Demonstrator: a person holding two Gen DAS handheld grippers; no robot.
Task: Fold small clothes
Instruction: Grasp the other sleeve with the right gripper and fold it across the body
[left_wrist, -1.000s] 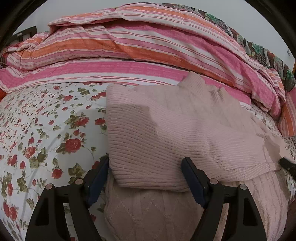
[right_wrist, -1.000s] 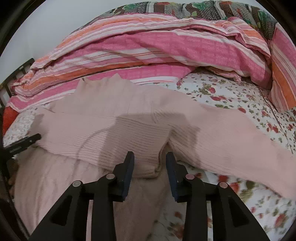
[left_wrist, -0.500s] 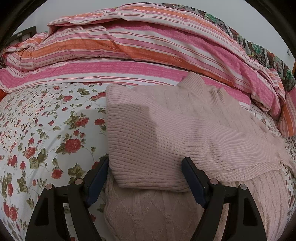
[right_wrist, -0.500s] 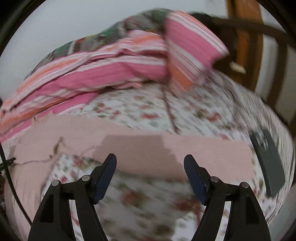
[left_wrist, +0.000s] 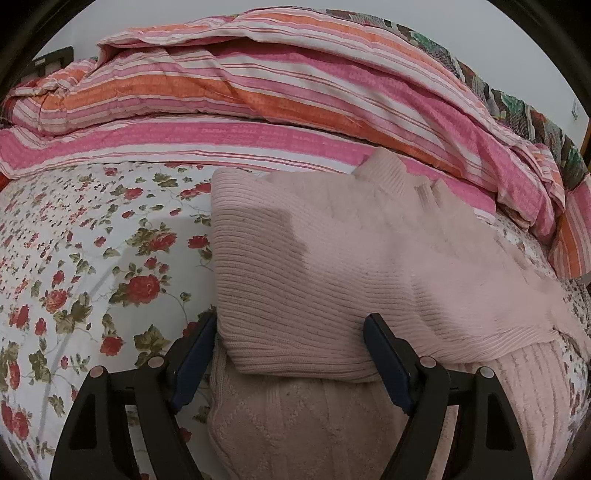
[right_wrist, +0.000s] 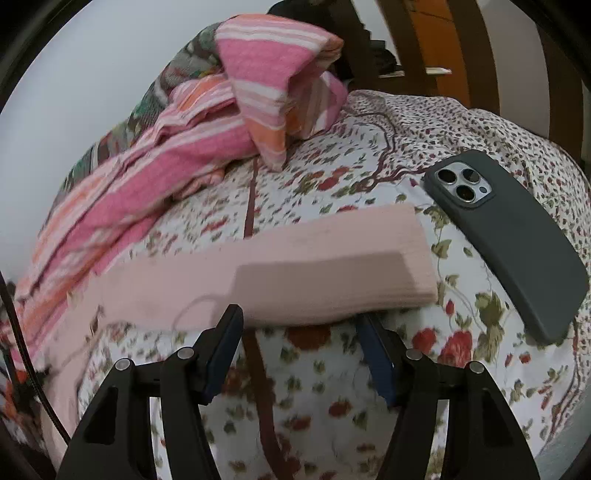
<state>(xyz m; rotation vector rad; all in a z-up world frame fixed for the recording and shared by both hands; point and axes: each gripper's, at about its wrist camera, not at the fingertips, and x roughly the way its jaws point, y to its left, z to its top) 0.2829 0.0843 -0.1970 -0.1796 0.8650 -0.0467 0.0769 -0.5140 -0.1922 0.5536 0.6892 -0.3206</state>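
A pale pink knit sweater (left_wrist: 332, 266) lies on the floral bed sheet (left_wrist: 92, 266), its left sleeve folded across the body. My left gripper (left_wrist: 288, 350) is open, its fingers on either side of the folded sleeve's near edge, not closed on it. In the right wrist view the sweater's other sleeve (right_wrist: 295, 269) lies stretched out flat across the sheet (right_wrist: 332, 406). My right gripper (right_wrist: 301, 332) is open and empty, just in front of that sleeve near its cuff end.
A rumpled pink, orange and white striped duvet (left_wrist: 277, 92) is heaped along the far side of the bed and shows in the right wrist view (right_wrist: 184, 147) too. A dark-cased phone (right_wrist: 513, 240) lies face down, right of the sleeve cuff. A wooden bed frame (right_wrist: 461, 48) rises behind.
My right gripper has opened, let go of the sweater's middle and swung right to the outstretched sleeve. The left gripper has stayed in place and open.
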